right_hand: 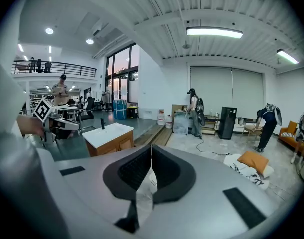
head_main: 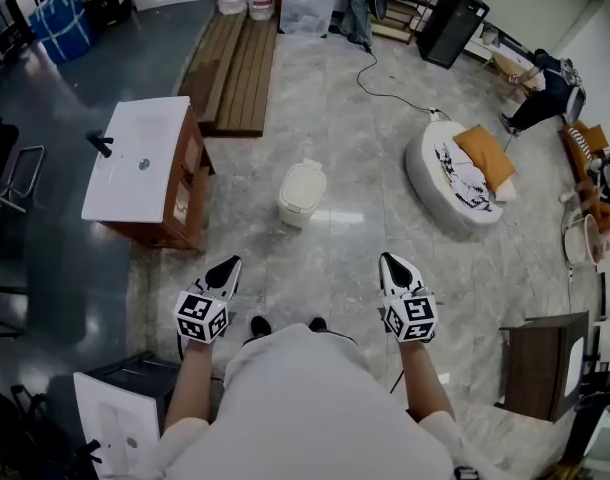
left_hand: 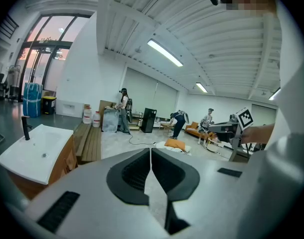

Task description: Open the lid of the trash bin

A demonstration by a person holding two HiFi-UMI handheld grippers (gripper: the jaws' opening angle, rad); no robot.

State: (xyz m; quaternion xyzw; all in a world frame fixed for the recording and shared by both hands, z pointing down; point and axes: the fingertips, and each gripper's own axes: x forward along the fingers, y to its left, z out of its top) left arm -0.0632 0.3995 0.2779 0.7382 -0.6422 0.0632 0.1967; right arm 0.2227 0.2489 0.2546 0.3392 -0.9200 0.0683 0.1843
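The trash bin (head_main: pixel 302 192) is a small cream bin standing on the marble floor, its lid down. It stands ahead of both grippers, well out of reach of them. My left gripper (head_main: pixel 230 265) is held low on the left with its jaws pressed together and nothing in them. My right gripper (head_main: pixel 389 261) is level with it on the right, also shut and empty. In the left gripper view the shut left gripper (left_hand: pixel 151 151) points across the room. In the right gripper view a pale sliver of the bin (right_hand: pixel 151 179) shows behind the shut right gripper (right_hand: pixel 151 148).
A white sink vanity (head_main: pixel 143 168) stands left of the bin, with a wooden platform (head_main: pixel 235 63) behind it. A round white cushion bed (head_main: pixel 457 176) with an orange pillow lies to the right. A black cable (head_main: pixel 383 86) runs over the floor. A wooden cabinet (head_main: pixel 538 363) is near right. People stand at the far wall.
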